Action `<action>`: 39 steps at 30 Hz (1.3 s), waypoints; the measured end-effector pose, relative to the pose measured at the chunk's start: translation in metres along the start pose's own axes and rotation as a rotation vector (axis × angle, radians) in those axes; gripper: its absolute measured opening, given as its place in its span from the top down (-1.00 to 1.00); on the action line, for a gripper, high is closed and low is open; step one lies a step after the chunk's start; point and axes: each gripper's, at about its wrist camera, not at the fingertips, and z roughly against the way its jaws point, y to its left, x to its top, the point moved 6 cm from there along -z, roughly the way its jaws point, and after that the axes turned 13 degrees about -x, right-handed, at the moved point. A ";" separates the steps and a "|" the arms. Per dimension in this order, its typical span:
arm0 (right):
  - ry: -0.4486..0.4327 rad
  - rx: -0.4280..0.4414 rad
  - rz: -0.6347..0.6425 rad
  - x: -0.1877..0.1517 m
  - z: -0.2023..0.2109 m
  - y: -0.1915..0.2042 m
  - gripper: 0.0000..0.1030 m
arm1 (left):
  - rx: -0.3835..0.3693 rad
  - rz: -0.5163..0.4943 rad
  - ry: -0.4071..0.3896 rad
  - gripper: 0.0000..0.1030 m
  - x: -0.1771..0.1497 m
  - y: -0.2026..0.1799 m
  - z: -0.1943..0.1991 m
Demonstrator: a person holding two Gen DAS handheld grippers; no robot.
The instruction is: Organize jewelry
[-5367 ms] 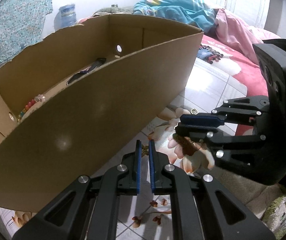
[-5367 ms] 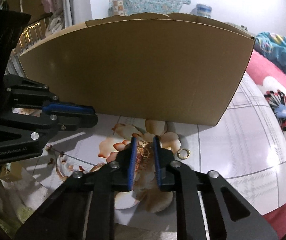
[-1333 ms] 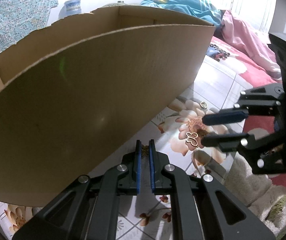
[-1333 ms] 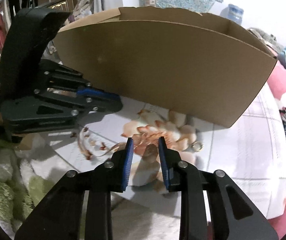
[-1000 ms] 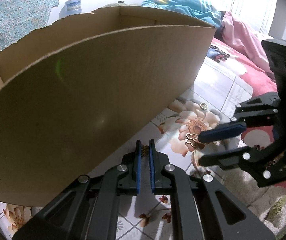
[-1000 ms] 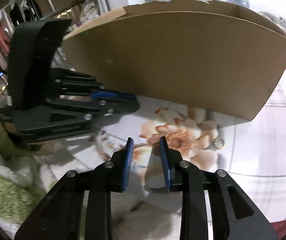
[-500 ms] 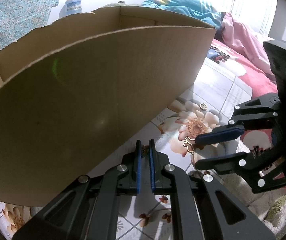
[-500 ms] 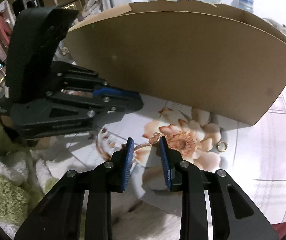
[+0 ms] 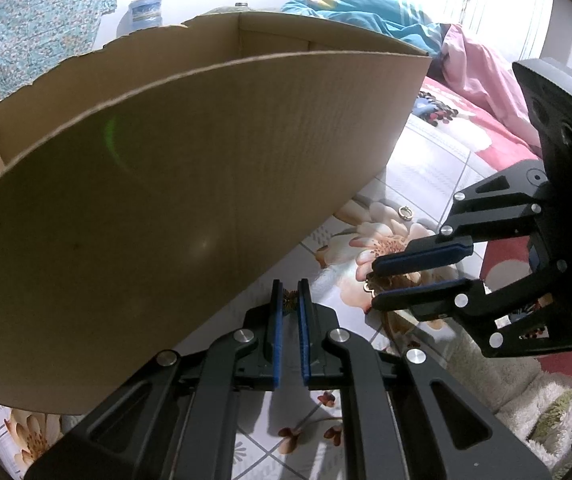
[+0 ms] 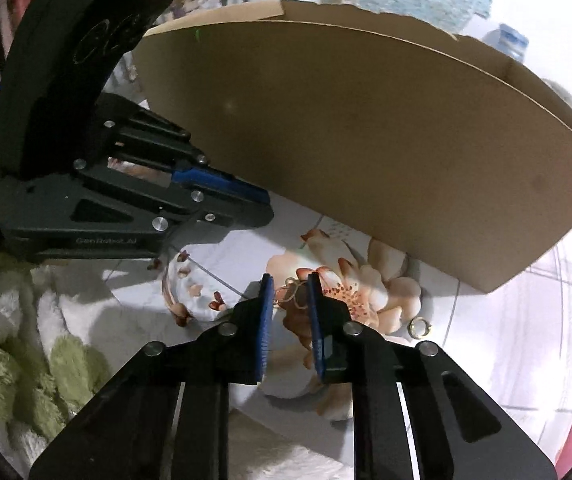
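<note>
A large cardboard box (image 9: 174, 184) stands on a floral sheet; it also shows in the right wrist view (image 10: 366, 152). My left gripper (image 9: 289, 294) is shut on a small gold trinket (image 9: 288, 298) just in front of the box wall. My right gripper (image 10: 289, 292) is partly open around a gold clover-shaped earring (image 10: 292, 295) lying on the sheet; in the left wrist view it (image 9: 373, 278) sits low to the right, the earring (image 9: 369, 286) at its tips. A gold ring (image 10: 421, 327) lies on the sheet to its right.
The floral sheet (image 9: 426, 168) covers the bed. Pink and teal bedding (image 9: 478, 76) is piled at the back right. A shaggy green-white rug (image 10: 14, 368) lies at the near left. A water jug (image 9: 144, 12) stands behind the box.
My right gripper has swung back toward the box and come down over the gold earring, jaws on either side. The left gripper has stayed still, shut on its trinket.
</note>
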 end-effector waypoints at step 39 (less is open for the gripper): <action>-0.344 -0.067 -0.251 0.053 0.106 -0.093 0.72 | -0.094 -0.082 -0.260 0.87 0.068 -0.037 0.104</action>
